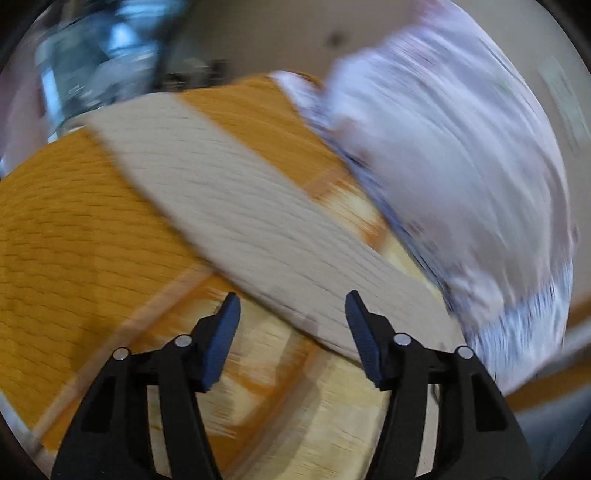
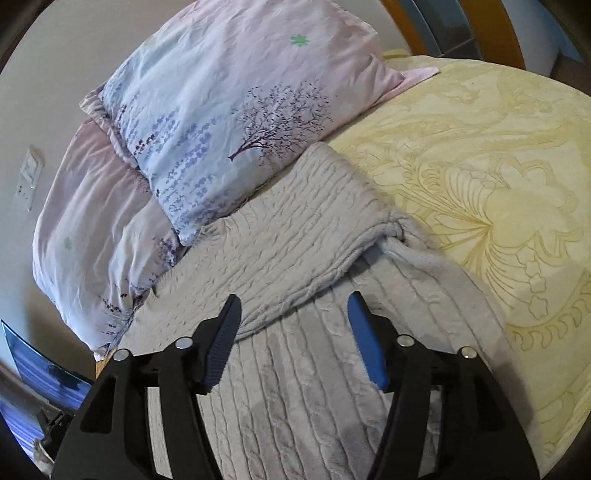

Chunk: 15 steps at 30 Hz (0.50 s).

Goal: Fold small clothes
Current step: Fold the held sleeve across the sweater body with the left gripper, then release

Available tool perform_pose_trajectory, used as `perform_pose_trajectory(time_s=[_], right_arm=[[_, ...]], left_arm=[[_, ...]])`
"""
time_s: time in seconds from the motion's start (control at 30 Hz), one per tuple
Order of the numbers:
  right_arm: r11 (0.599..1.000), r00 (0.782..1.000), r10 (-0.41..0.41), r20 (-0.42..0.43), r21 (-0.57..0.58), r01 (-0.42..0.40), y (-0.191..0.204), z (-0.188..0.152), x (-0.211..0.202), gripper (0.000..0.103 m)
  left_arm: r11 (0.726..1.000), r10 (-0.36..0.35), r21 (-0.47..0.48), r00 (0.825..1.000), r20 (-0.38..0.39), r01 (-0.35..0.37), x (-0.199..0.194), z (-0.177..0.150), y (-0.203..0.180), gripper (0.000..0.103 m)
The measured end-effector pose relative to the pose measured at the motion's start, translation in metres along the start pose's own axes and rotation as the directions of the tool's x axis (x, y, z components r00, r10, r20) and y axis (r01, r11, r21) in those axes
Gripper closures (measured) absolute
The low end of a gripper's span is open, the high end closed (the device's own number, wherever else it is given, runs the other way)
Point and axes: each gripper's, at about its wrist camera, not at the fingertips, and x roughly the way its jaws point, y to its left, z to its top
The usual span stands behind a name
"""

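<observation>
In the right wrist view a grey cable-knit sweater [image 2: 295,251] lies on the bed, its upper part folded down over the body, a sleeve bunched at the right. My right gripper [image 2: 291,332] is open and empty just above the folded edge. In the left wrist view, which is motion-blurred, a beige ribbed knit strip [image 1: 236,206] lies diagonally over a mustard-orange knit garment [image 1: 74,236]. My left gripper [image 1: 291,332] is open and empty above the near end of the beige strip.
A yellow patterned bedspread [image 2: 480,177] covers the bed. Two pink-and-blue floral pillows [image 2: 229,92] lie at the head, by the wall; they show blurred in the left wrist view [image 1: 443,166]. A wall switch [image 2: 29,177] is at the left. A wooden bed frame [image 2: 491,29] is at the far edge.
</observation>
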Motion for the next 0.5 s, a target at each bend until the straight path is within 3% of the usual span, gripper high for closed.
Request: perform_pose_trajectory(time_s=[0.07,0.17,0.33,0.5], right_arm=[[1.0,1.0,0.004,-0.003,-0.002,-0.004,0.0,0.0,0.0,0.04],[1.0,1.0,0.01,-0.004,-0.003,-0.01,0.0,0.0,-0.001,0.039],[1.0,1.0,0.015,-0.007,-0.007,-0.015,0.0,0.0,0.001,0.038],[1.0,1.0,0.023,-0.008,-0.008,-0.023,0.0,-0.001,0.001,0.037]], left_arm=[[0.995,-0.024,-0.098,1.0,0.016,0.025,-0.001,0.012,0.024,0.06],[0.979,-0.057,-0.194,0.998,0.039,0.064,-0.005,0.022,0.041,0.062],[0.953,-0.09,-0.283,0.993,0.073,0.107,0.0,0.033,0.053,0.063],[0.943,-0.082,-0.315,0.993,0.082,0.104,0.005,0.043,0.059,0.08]])
